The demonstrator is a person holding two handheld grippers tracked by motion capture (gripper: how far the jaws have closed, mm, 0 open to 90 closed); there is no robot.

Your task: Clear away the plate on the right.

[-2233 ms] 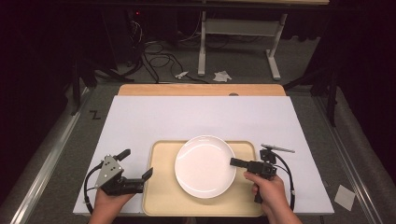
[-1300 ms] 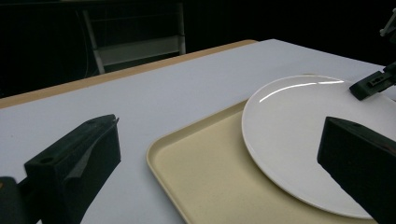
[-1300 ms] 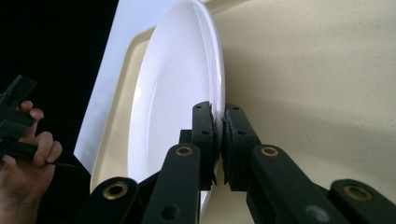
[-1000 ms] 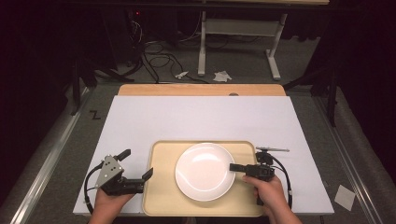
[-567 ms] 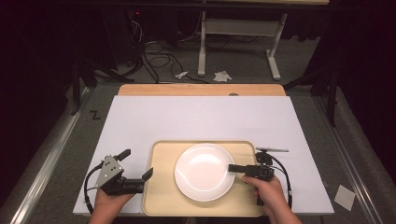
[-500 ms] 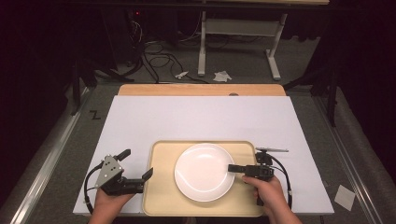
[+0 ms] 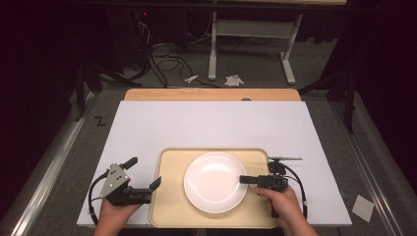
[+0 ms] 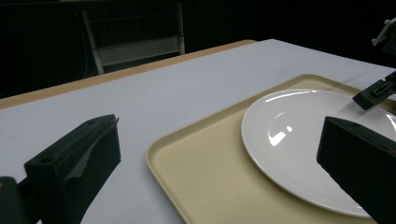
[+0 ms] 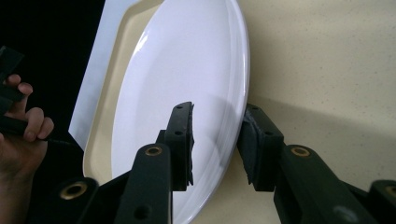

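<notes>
A round white plate lies in a beige tray near the table's front edge. My right gripper reaches over the plate's right rim. Its jaws have just been opening, and the rim stands between the pads with a gap on each side. The right gripper's tip also appears in the left gripper view, over the plate. My left gripper rests wide open at the tray's left edge, nothing between its fingers.
A white cover spreads over the table, with a wooden strip along the far edge. Beyond the table are cables and a desk frame on the floor. A scrap of paper lies on the floor at the right.
The plate, held a little higher at first, has come down flat onto the tray, and the right gripper came down with it. The left gripper has kept still.
</notes>
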